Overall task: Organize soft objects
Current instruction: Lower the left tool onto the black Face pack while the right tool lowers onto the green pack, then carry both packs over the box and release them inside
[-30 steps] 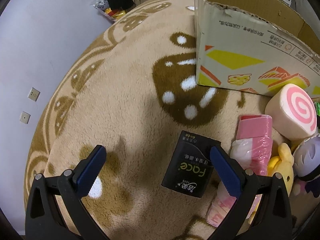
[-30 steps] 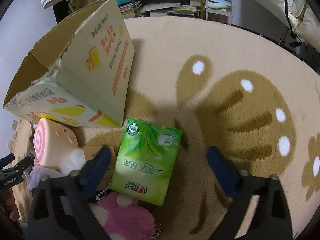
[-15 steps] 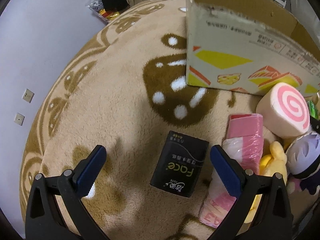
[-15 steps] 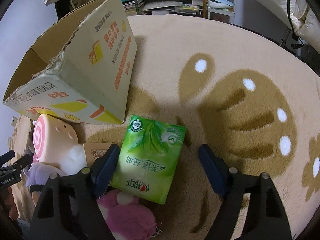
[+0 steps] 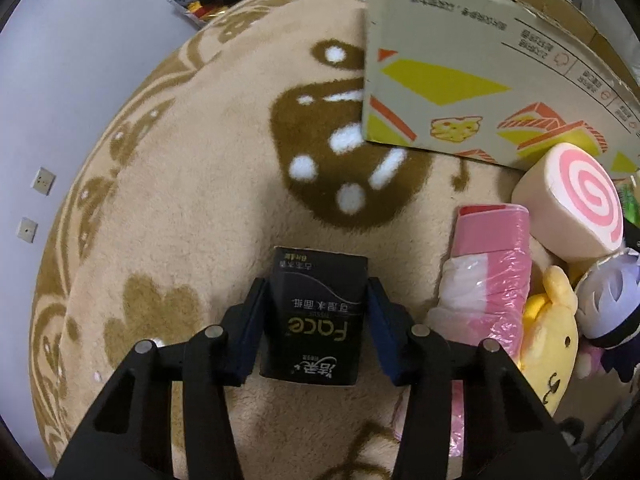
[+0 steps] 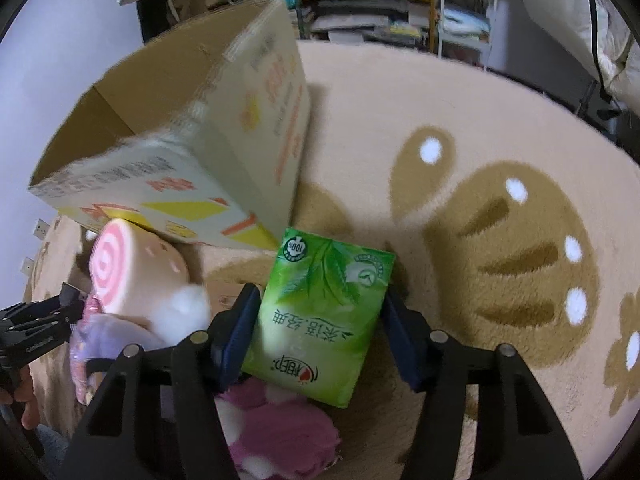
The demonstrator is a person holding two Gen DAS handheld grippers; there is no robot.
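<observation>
In the left wrist view my left gripper [image 5: 318, 300] is shut on a black tissue pack [image 5: 316, 316] lying on the beige rug [image 5: 192, 216]. In the right wrist view my right gripper [image 6: 318, 320] is shut on a green tissue pack [image 6: 320, 320], its blue pads against both sides. The open cardboard box [image 5: 480, 80] stands beyond, also in the right wrist view [image 6: 180, 160]. A pink swirl roll plush [image 5: 576, 208] lies by the box, also in the right wrist view [image 6: 132, 272].
A pink wrapped pack [image 5: 488, 280], a yellow plush [image 5: 552, 328] and a purple-grey plush [image 5: 608, 304] lie right of the black pack. A pink fluffy plush [image 6: 280, 432] lies under the green pack. Shelves [image 6: 380, 8] stand past the rug.
Both grippers have closed from wide open onto their packs: the left on the black pack, the right on the green one. Both moved forward over them.
</observation>
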